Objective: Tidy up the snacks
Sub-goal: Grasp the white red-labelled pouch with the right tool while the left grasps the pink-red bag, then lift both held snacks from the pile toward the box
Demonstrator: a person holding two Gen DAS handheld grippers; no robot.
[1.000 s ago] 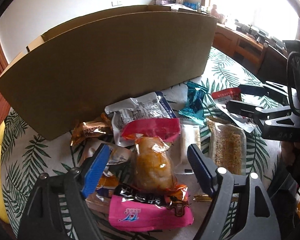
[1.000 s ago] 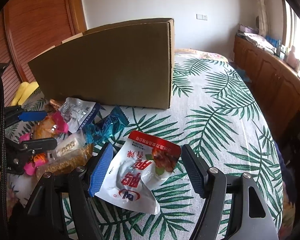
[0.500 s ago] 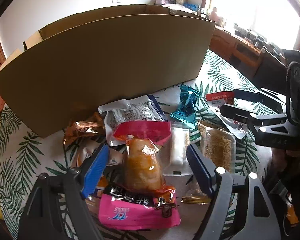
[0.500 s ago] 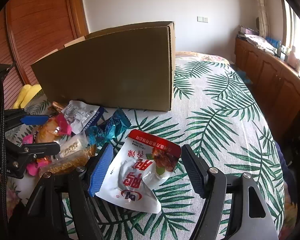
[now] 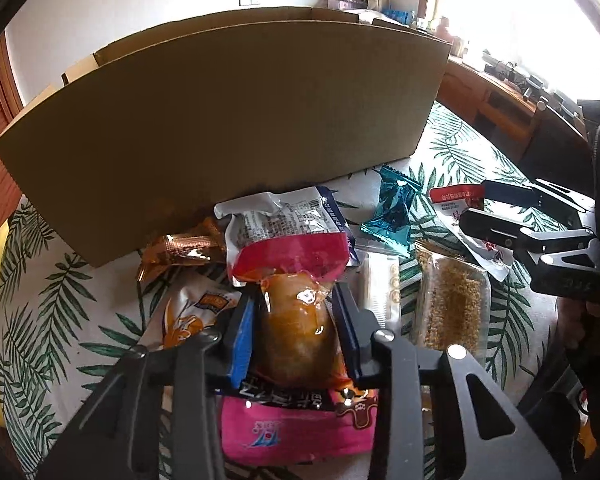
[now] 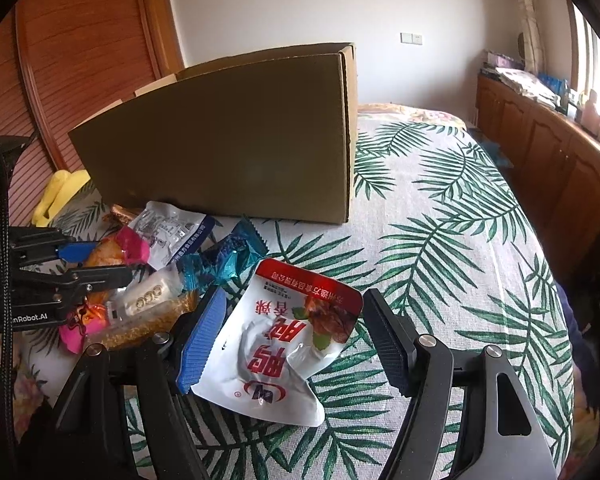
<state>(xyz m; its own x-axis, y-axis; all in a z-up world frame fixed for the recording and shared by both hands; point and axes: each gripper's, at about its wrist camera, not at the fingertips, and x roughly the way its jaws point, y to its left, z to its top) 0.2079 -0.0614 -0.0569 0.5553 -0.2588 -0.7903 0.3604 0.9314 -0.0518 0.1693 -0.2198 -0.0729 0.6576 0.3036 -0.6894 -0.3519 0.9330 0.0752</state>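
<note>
One cardboard box (image 5: 228, 128), open-topped and contents hidden, stands at 12 o'clock on the leaf-print cloth (image 6: 440, 248). One white-and-red pouch (image 6: 284, 336) lies flat between the spread right gripper (image 6: 292, 336). The left gripper (image 5: 296, 332) clamps one pink-ended bun packet (image 5: 296, 320), long axis 12-to-6.

The snack pile lies in front of a tall open cardboard box (image 5: 228, 120). A clear packet with pink ends (image 5: 296, 332), holding an orange-brown piece, is pinched at its middle. Behind it lie a silver-white printed pouch (image 5: 284, 220), a copper foil wrapper (image 5: 184, 246) and a teal wrapper (image 5: 394, 212). Beside it lie a pale biscuit pack (image 5: 382, 284) and a clear sesame bar (image 5: 452, 304). A white pouch with red top (image 6: 284, 336) lies flat, apart from the pile.
</note>
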